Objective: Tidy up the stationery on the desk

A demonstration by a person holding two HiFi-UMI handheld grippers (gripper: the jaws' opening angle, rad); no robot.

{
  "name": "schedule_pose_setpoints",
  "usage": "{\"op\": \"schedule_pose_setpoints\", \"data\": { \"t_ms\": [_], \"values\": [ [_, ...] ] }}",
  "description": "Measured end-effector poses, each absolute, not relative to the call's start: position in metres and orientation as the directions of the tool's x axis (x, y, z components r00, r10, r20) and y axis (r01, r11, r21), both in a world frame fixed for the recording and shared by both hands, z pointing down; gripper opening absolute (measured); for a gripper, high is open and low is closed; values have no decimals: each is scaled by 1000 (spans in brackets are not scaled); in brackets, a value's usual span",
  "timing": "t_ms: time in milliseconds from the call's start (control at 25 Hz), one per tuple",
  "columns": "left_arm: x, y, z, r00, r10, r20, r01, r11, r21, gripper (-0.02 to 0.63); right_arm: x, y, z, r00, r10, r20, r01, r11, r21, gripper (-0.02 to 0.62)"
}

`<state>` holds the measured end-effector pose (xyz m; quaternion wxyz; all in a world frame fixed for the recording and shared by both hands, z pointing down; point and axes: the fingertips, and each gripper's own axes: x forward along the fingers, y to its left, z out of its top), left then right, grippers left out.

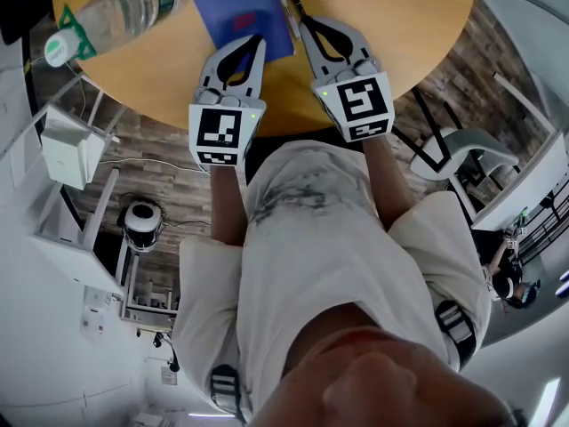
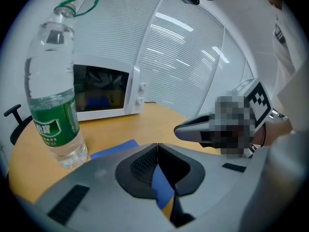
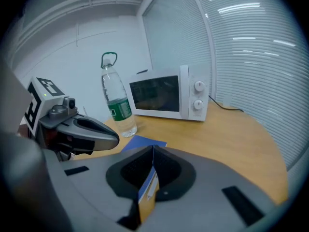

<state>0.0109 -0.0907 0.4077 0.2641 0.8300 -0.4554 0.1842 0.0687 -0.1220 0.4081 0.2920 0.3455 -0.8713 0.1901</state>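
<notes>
Finding the blue notebook (image 1: 240, 12) lying flat on the far part of the round wooden table (image 1: 400, 25), with a red patch showing on its cover. Noting a thin pale item, possibly a pen, lying just beside the notebook's right edge, too small to name for sure.

Holding the left gripper (image 1: 259, 39) over the notebook's near edge, jaws pressed together tip to tip and gripping nothing; seeing only a sliver of blue cover and bare wood through the gap under the closed pads in the left gripper view. Holding the right gripper (image 1: 299, 21) just beside the notebook's right edge, jaws likewise clenched on nothing, with a strip of blue, white and wood showing beneath them in the right gripper view. Keeping the two grippers side by side, near each other but apart.

Spotting a clear water bottle (image 1: 116, 12) with a green label and a green cap ring standing upright to the left of the notebook. Catching a white microwave (image 3: 166, 98) sitting farther back on the same table, in front of closed blinds. Glimpsing a white chair (image 1: 462, 154) on the plank floor at the right of the table.
</notes>
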Motion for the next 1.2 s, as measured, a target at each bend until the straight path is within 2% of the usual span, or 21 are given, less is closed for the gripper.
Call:
{"op": "schedule_pose_setpoints", "data": {
  "t_ms": [320,1200],
  "values": [
    [6,-80,369,510,-698,503,-859,-445,254,9,85,-101,364,-603,-518,607,-698,711,-86,63],
    [-11,-55,342,535,-693,483,-843,-479,245,9,97,-68,348,-527,-561,638,-748,663,-36,63]
  ]
}}
